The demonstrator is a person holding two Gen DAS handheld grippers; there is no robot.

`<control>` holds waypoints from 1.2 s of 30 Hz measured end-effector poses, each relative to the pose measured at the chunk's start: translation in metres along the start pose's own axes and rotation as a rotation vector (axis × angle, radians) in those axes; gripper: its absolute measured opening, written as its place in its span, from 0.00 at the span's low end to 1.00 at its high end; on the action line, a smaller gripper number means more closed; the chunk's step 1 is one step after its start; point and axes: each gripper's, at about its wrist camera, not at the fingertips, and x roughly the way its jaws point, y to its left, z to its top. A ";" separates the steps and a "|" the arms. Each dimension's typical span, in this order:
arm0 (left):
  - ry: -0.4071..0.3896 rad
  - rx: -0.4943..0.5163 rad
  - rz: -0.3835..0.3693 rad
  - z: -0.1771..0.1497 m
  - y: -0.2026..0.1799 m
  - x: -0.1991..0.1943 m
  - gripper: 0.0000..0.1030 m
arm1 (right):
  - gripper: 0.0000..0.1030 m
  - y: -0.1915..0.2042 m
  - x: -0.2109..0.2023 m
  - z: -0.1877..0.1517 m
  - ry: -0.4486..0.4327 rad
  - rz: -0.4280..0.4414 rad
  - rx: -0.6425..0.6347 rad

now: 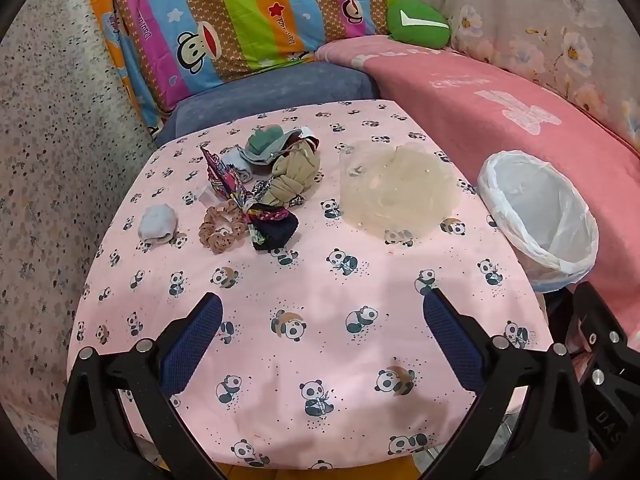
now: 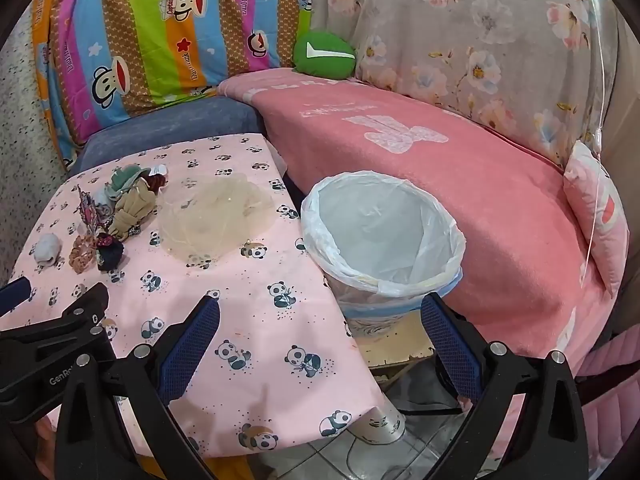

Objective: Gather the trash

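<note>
Small trash lies in a pile at the far left of the pink panda tablecloth: a brown scrunchie, a grey sock ball, a knotted beige cloth, a dark cloth and a colourful wrapper. Beside the pile lies a sheer beige net. A bin with a white liner stands off the table's right edge. My left gripper hangs open over the near part of the table. My right gripper is open between the table's corner and the bin. Neither holds anything.
A pink blanket covers the seat behind the bin, with a green cushion and a striped cartoon pillow at the back. The bin rests on a low wooden stand above tiled floor. The left gripper's black frame shows at the left.
</note>
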 end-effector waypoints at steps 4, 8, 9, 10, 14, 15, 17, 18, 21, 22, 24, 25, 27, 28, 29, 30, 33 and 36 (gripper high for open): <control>0.002 0.002 -0.001 0.000 0.000 0.000 0.93 | 0.94 0.000 0.000 0.000 -0.002 0.000 0.000; 0.007 0.002 0.003 0.000 0.000 0.001 0.93 | 0.94 0.000 0.000 0.000 -0.003 -0.001 0.000; 0.000 0.004 0.002 0.002 -0.002 -0.001 0.93 | 0.94 0.001 0.000 0.000 -0.003 -0.002 0.000; -0.003 0.002 0.002 0.002 -0.002 -0.002 0.93 | 0.94 0.001 0.000 0.000 -0.003 -0.003 -0.001; -0.004 -0.001 -0.001 0.007 -0.011 -0.002 0.93 | 0.94 0.001 -0.001 0.000 -0.010 -0.006 0.001; -0.006 0.000 -0.001 0.004 -0.007 0.003 0.93 | 0.94 0.001 0.000 0.000 -0.010 -0.005 0.002; -0.007 0.002 -0.001 0.004 -0.009 0.004 0.93 | 0.94 0.000 -0.001 0.001 -0.010 -0.008 -0.001; -0.007 0.001 -0.001 0.004 -0.010 0.005 0.93 | 0.94 0.003 0.000 0.001 -0.009 -0.009 -0.002; -0.008 -0.001 -0.008 0.003 -0.003 0.000 0.93 | 0.94 0.003 0.001 0.000 -0.009 -0.007 -0.002; -0.006 -0.002 -0.008 0.004 -0.004 0.000 0.93 | 0.94 0.004 0.001 0.000 -0.009 -0.007 -0.003; -0.006 -0.003 -0.007 0.003 -0.004 0.000 0.93 | 0.94 0.003 0.003 0.001 -0.008 -0.007 -0.006; -0.007 -0.004 -0.007 0.003 -0.004 0.000 0.93 | 0.94 0.003 0.004 0.001 -0.007 -0.006 -0.008; -0.005 -0.003 -0.008 0.004 -0.003 0.000 0.93 | 0.94 0.004 0.003 0.002 -0.008 -0.008 -0.010; -0.005 -0.004 -0.008 0.004 -0.003 0.000 0.93 | 0.94 0.006 0.003 0.001 -0.008 -0.009 -0.011; -0.005 -0.004 -0.009 0.004 -0.003 0.000 0.93 | 0.94 0.008 0.003 0.000 -0.008 -0.012 -0.012; -0.005 -0.006 -0.009 0.004 -0.002 0.001 0.93 | 0.94 0.008 0.003 0.000 -0.008 -0.012 -0.012; -0.005 -0.006 -0.010 0.003 -0.002 0.001 0.93 | 0.94 0.008 0.003 0.000 -0.006 -0.015 -0.012; -0.005 -0.005 -0.011 0.004 -0.001 0.001 0.93 | 0.94 0.008 0.003 0.000 -0.005 -0.016 -0.011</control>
